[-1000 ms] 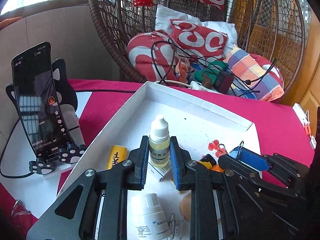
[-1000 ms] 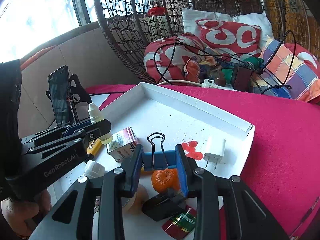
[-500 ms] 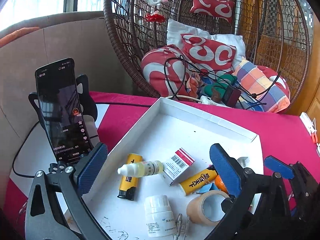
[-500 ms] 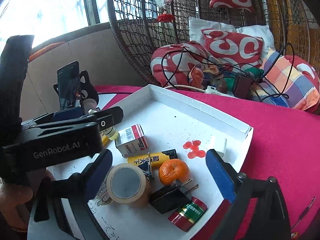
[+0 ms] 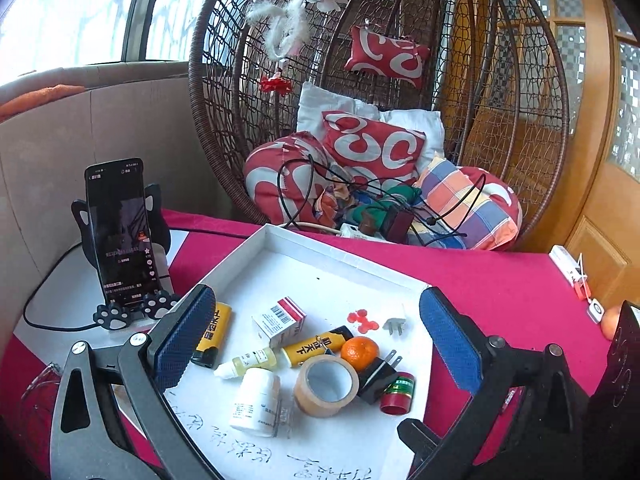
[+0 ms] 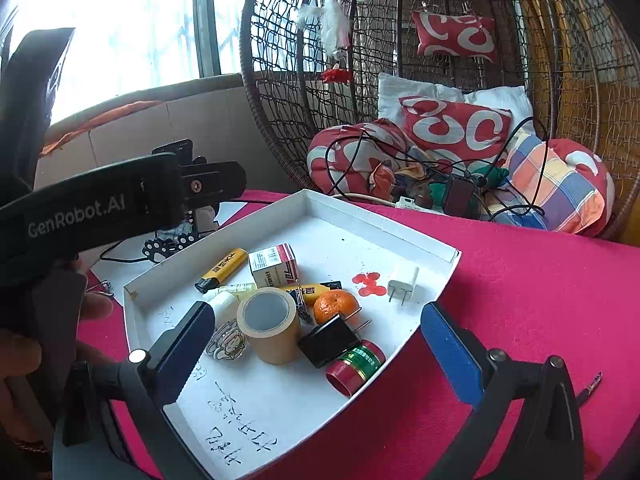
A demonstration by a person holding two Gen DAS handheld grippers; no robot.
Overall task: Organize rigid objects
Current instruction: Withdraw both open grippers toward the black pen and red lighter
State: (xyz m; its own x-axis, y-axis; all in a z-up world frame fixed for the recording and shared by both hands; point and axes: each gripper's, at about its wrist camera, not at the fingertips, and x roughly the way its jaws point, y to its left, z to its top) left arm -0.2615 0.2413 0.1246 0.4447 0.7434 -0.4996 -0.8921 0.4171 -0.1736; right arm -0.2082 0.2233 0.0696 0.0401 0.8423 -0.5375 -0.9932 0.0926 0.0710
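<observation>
Left wrist view
Left gripper [image 5: 318, 340]: released, blue pads spread wide at the lower left and lower right of the frame, nothing between them.
White tray [image 5: 344, 256]: centre of the frame, on the red worktop [image 5: 500, 280].
Tray contents: tape roll [image 5: 326, 386], orange [image 5: 359, 353], white pill bottle [image 5: 256, 402], dropper bottle [image 5: 250, 362] on its side, yellow lighter [image 5: 214, 334], small carton [image 5: 280, 320], black plug [image 5: 378, 374], red tin [image 5: 396, 392], white charger [image 5: 396, 324].
Phone [image 5: 120, 232]: upright in a cat-shaped stand, left of the frame.
Wicker hanging chair [image 5: 400, 80]: behind the worktop, filled with cushions and cables.

Right wrist view
Right gripper [image 6: 316, 344]: released, its pads wide apart at the bottom of the frame, holding nothing.
Left gripper: its black body crosses the left of the frame, a hand [image 6: 24, 344] below it.
White tray [image 6: 380, 220]: centre; the tape roll [image 6: 272, 324] stands upright just beside the orange [image 6: 334, 306], the black plug [image 6: 328, 338] touching the red tin [image 6: 354, 366].
White charger [image 6: 404, 282]: apart, towards the tray's right wall.
</observation>
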